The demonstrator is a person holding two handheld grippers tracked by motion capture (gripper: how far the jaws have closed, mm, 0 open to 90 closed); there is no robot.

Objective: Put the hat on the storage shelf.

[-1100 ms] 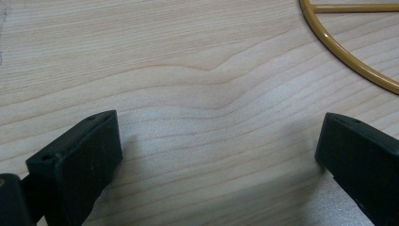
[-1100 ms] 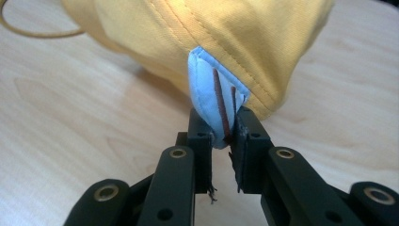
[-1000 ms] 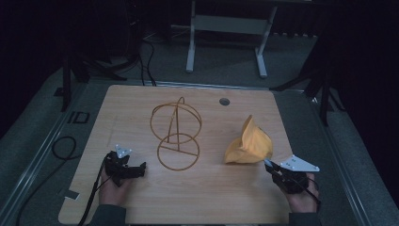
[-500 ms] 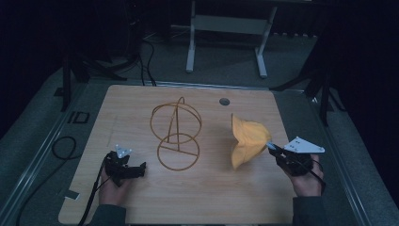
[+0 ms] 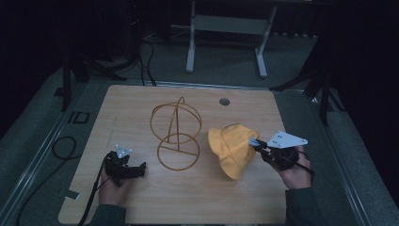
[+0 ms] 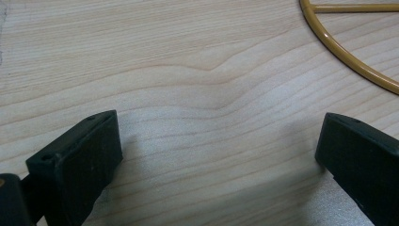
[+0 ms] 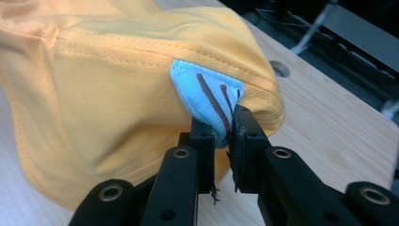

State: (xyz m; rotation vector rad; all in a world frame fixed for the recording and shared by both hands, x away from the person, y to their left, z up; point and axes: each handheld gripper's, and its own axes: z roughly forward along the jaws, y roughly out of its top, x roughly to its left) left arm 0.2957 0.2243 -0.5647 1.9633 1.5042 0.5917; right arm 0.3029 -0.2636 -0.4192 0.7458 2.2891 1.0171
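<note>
Wooden table [image 5: 141,103], yellow hat [image 7: 117,84] tag pinched between right gripper [image 7: 225,129] jaws

A light wooden table [image 5: 141,202] with a round grommet hole [image 5: 224,101] stands on grey floor [image 5: 37,141] in a dim room, a white metal stand [image 5: 226,28] and black cables [image 5: 141,52] behind it.

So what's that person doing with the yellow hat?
A person sits at a wooden table with a gripper in each hand. The right gripper is shut on the light blue tag of a yellow bucket hat and holds the hat up by it, beside a gold wire hat stand in the middle of the table. The left gripper rests low over the table near the stand's base ring, jaws open, holding nothing.
</note>
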